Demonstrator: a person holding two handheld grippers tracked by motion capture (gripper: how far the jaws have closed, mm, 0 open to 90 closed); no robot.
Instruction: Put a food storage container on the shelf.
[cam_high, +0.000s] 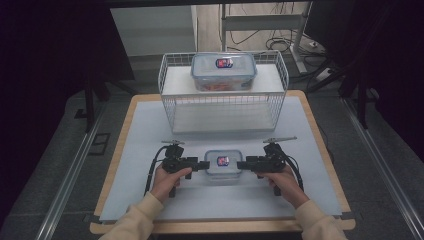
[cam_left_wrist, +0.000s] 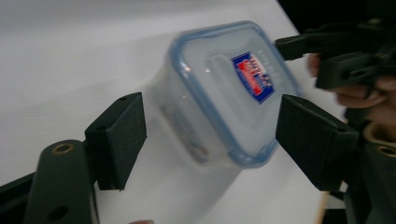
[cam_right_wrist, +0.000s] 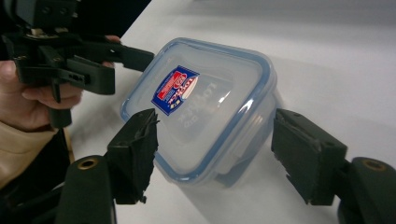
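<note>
At the left, the left gripper (cam_high: 204, 165) is held level above the grey mat (cam_high: 140, 150), pointing inward at the small container (cam_high: 223, 164). Its jaws are seen spread apart in the left gripper view, with the container's near end lying between them and clear gaps at either pad, so nothing is clamped. In the middle, the small container, clear with a blue-rimmed lid and a red and blue label (cam_high: 223, 160), is set flat on the mat near the table's front edge. At the right, the right gripper (cam_high: 242, 164) is pointed back at the container from the other side; its jaws are likewise parted, the container's end framed between them untouched. Behind, a white wire basket (cam_high: 170, 107) is stood, and a larger matching container (cam_high: 223, 71) is rested on top of it.
</note>
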